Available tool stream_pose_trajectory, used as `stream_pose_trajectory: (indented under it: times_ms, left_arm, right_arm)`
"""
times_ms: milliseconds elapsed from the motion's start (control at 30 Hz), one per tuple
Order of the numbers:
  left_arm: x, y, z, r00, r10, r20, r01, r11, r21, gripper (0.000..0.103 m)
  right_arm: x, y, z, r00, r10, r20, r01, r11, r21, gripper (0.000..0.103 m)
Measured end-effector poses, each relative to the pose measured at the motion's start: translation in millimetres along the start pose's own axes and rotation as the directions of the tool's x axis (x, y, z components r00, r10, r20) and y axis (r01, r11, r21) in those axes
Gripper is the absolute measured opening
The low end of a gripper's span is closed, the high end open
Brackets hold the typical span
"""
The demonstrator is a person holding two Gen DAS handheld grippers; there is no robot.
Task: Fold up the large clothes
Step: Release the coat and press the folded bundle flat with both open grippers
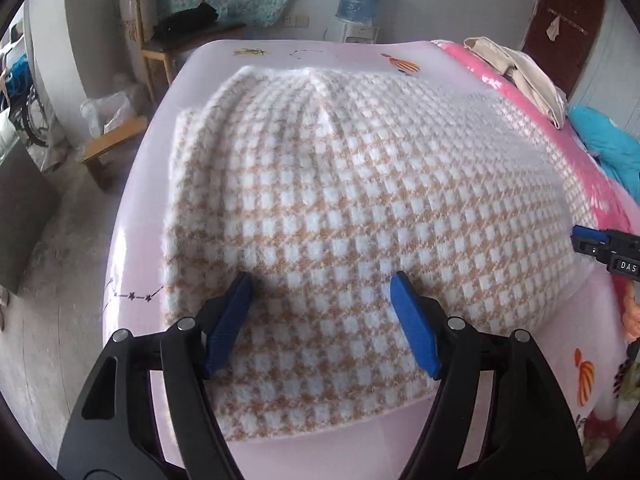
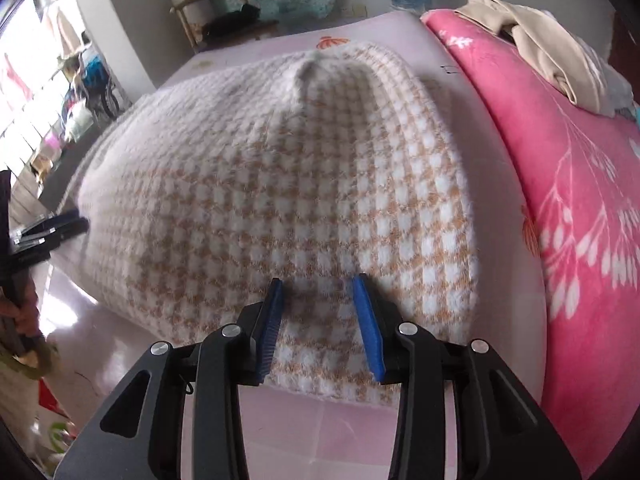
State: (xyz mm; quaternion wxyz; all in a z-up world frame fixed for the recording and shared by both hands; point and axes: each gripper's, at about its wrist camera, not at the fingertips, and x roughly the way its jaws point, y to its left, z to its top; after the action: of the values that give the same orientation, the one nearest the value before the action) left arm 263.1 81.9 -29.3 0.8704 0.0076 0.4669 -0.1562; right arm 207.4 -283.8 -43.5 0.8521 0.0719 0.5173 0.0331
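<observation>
On the bed's pale pink sheet (image 1: pixel 280 452), printed with small stars and striped shells, a fuzzy white-and-tan checked garment (image 1: pixel 340 200) lies spread flat, beside a bright pink floral blanket (image 2: pixel 580 220) with a beige cloth (image 2: pixel 552 48) heaped on it. The left gripper (image 1: pixel 322 292) hovers over the garment's near edge with its blue pads spread wide and nothing between them. The right gripper (image 2: pixel 318 290) stands narrower, also empty, and the letters "DAS" can be read on its body in the left view.
</observation>
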Motion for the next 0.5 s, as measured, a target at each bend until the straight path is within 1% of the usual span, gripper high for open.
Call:
stream_pose_trajectory:
  times_ms: [33,100,133,200,233,300,333,367,400,433,500]
  left_arm:
    - [-8.2,2.6,1.4,1.000,-0.003,0.001,0.003,1.000,-0.020,0.068]
    - [-24.8,-0.1,0.5,1.000,-0.011,0.027,0.012,1.000,-0.022,0.068]
    - [-36.3,-6.8,-0.9,0.998,-0.026,0.061,0.026,1.000,0.002,0.068]
    - [-41.0,-24.2,-4.1,0.995,-0.046,0.091,0.043,0.998,0.039,0.071]
    - [-38.6,-32.4,-6.4,0.995,-0.044,0.090,0.040,0.998,0.049,0.071]
    - [-22.5,-53.1,-8.7,0.998,-0.018,0.058,0.014,0.998,0.068,0.071]
    - [-9.0,-59.2,-12.5,0.999,0.021,0.029,-0.023,0.997,0.074,0.071]
    - [0.3,-63.1,-15.5,0.999,0.044,0.011,-0.045,0.997,0.068,0.072]
    - [7.2,-62.6,-17.8,0.998,0.060,0.004,-0.061,0.997,0.055,0.074]
    - [7.6,-60.2,-19.7,0.998,0.062,0.016,-0.063,0.997,0.045,0.074]
    - [-0.2,-59.5,-18.7,0.997,0.075,0.013,-0.076,0.996,0.045,0.074]
  right_arm:
    - [-4.3,1.7,0.4,1.000,-0.009,0.005,0.009,1.000,0.002,0.036]
    - [-19.2,13.5,1.5,0.999,-0.003,0.039,0.004,1.000,-0.023,0.036]
    - [-26.0,23.1,0.8,0.998,0.001,0.057,0.001,0.999,-0.041,0.036]
    - [-33.6,51.2,-1.6,0.995,0.031,0.097,-0.022,0.996,-0.092,0.037]
    - [-32.2,64.4,-3.0,0.993,0.048,0.107,-0.036,0.992,-0.119,0.040]
    - [-20.1,95.4,-6.5,0.992,0.043,0.118,-0.020,0.982,-0.186,0.040]
    - [-12.8,106.3,-9.7,0.992,0.038,0.120,-0.011,0.977,-0.212,0.041]
    - [1.6,116.6,-13.5,0.994,0.012,0.107,0.015,0.969,-0.247,0.043]
    - [13.4,122.2,-17.3,0.992,-0.033,0.121,0.065,0.960,-0.274,0.045]
    - [17.1,122.6,-18.5,0.991,-0.041,0.130,0.077,0.958,-0.277,0.046]
    - [10.9,116.9,-13.2,0.994,-0.026,0.105,0.049,0.972,-0.231,0.046]
